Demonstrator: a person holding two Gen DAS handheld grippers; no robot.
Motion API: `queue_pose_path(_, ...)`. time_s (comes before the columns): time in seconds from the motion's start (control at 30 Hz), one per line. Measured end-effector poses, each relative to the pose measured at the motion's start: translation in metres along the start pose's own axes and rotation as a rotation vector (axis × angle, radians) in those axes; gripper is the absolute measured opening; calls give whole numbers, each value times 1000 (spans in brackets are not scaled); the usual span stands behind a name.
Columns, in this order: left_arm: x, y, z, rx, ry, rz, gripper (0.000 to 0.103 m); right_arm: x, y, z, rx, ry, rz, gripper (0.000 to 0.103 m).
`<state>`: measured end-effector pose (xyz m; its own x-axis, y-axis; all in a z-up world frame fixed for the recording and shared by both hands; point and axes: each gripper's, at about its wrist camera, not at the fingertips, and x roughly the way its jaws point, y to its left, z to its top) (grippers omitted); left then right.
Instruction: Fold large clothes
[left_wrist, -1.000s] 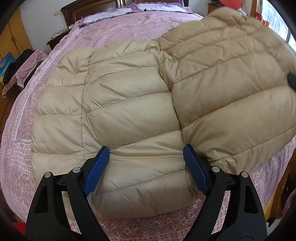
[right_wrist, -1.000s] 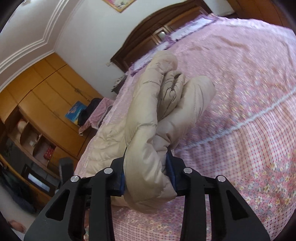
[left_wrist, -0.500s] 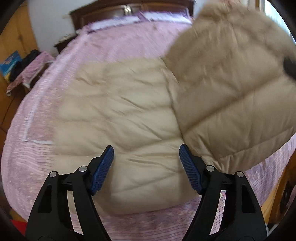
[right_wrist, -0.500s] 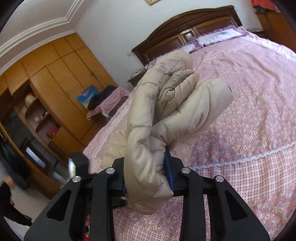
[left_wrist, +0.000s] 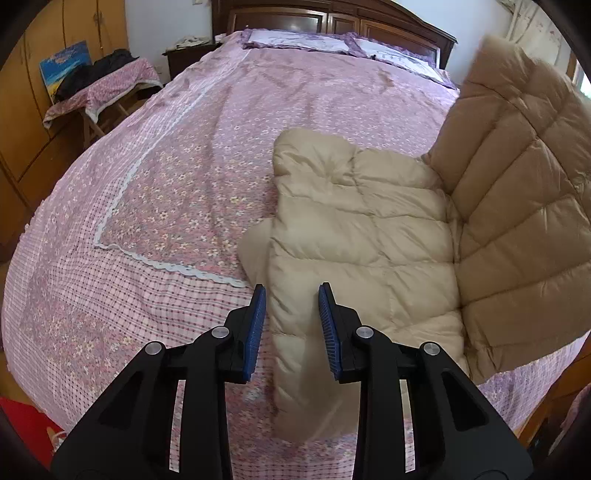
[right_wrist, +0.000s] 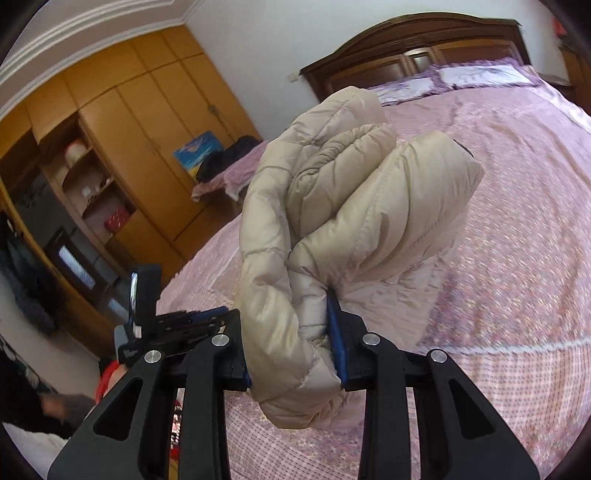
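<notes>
A beige quilted down jacket (left_wrist: 369, 229) lies on the pink flowered bed (left_wrist: 166, 192), its right part lifted and folded up (left_wrist: 517, 192). My left gripper (left_wrist: 291, 314) is low at the jacket's near left edge, its blue pads on either side of a fold of jacket with small gaps showing. My right gripper (right_wrist: 295, 332) is shut on a bunched edge of the jacket (right_wrist: 332, 206) and holds it up above the bed. The left gripper's body (right_wrist: 144, 295) shows at the left of the right wrist view.
Wooden headboard and pillows (left_wrist: 332, 37) at the far end of the bed. A small table with clothes and a blue picture (left_wrist: 99, 85) stands at the left. Wooden wardrobes (right_wrist: 110, 147) line the wall. The bed's left half shows only the cover.
My left gripper moved left to the jacket's edge and narrowed around a fold. My right gripper kept its hold and lifted the jacket's right side higher, swinging it over.
</notes>
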<state>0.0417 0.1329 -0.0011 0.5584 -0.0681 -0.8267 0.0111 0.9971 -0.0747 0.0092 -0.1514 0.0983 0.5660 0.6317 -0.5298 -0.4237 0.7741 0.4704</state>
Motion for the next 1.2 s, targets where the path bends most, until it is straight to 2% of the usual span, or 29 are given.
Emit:
queue_pose_path(0.17, -6, 6, -1, -3, -16, -19, 30, 28, 25, 5, -70, 49, 3, 32)
queue_pose_path(0.33, -21, 14, -4, 3, -43, 13, 30, 68, 43, 1, -102, 122, 13, 32)
queue_pose_path(0.43, -23, 24, -7, -13, -43, 31, 30, 96, 49, -4, -112, 188, 22, 32)
queue_pose_path(0.57, -25, 42, -14, -45, -40, 56, 30, 138, 53, -14, -94, 319, 40, 32)
queue_pose_path(0.7, -28, 57, -22, -88, -39, 57, 30, 171, 53, -27, -98, 383, 52, 33)
queue_pose_path(0.83, -30, 65, -26, -106, -36, 64, 30, 178, 52, -33, -79, 381, 52, 33)
queue_pose_path(0.93, -31, 67, -27, -115, -36, 61, 30, 172, 51, -36, -75, 366, 66, 38)
queue_pose_path(1.03, -33, 66, -28, -133, -38, 43, 30, 157, 45, -38, -57, 342, 91, 46)
queue_pose_path(1.1, -35, 64, -28, -139, -39, 38, 30, 149, 49, -39, -40, 325, 115, 60)
queue_pose_path(1.2, -41, 57, -28, -139, -54, 30, 30, 130, 53, -40, -31, 291, 141, 69)
